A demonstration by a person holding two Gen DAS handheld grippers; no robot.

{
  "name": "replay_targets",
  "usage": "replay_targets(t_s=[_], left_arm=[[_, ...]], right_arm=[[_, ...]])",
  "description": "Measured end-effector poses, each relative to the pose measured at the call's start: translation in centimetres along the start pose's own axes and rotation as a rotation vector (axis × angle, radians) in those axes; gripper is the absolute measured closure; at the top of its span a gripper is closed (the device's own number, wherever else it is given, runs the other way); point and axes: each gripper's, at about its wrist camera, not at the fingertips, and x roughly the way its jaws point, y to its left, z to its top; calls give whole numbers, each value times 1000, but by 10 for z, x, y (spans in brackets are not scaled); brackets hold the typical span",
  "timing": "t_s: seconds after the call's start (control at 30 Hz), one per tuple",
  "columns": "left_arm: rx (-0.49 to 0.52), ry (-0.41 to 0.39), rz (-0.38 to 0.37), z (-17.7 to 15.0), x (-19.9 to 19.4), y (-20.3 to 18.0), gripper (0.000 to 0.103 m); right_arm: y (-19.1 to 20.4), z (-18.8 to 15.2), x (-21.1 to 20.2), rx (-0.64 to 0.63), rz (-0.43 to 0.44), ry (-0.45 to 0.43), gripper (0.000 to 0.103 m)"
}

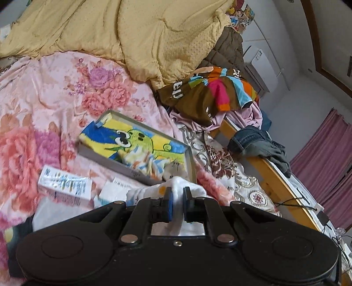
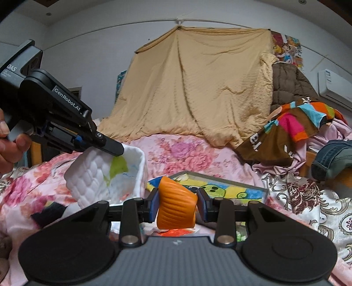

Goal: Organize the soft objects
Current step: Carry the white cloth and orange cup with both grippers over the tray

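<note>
- white walls; air conditioner mounted high
- pink curtains
- bed under a floral sheet; wooden frame
- recessed ceiling lights

Soft, even indoor light, slightly dim; strong fisheye bending at edges, mild motion blur.

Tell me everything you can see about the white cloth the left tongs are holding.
The white cloth is soft, with a quilted, bumpy outer face and an inner side printed with a green patch and faint blue marks. The left tongs are shut on its upper edge, holding it lifted and folded over above the pink floral bedspread, left of the shallow box. From the left wrist view, its bunched edge sits pinched between the blue pads.
</note>
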Motion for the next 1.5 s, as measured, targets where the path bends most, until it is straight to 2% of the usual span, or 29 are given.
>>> replay_targets(t_s=[0.27,0.43,0.63,0.8,1.1,1.5], left_arm=[[-8,-37,12,27,36,0,94],[29,-66,28,52,65,-4,94],[52,-85,35,76,116,-6,94],[41,-103,30,88,166,-5,93],[32,-86,64,76,238,0,93],[-19,0,117,44,278,26,90]], right_arm=[[-23,11,47,0,-51,-19,63],[-56,18,89,68,-97,-23,63],[-92,13,127,146,-137,-13,63],[-110,4,152,188,-138,28,63],[-133,-14,179,279,-114,139,62],[-153,-27,188,391,-83,229,61]])
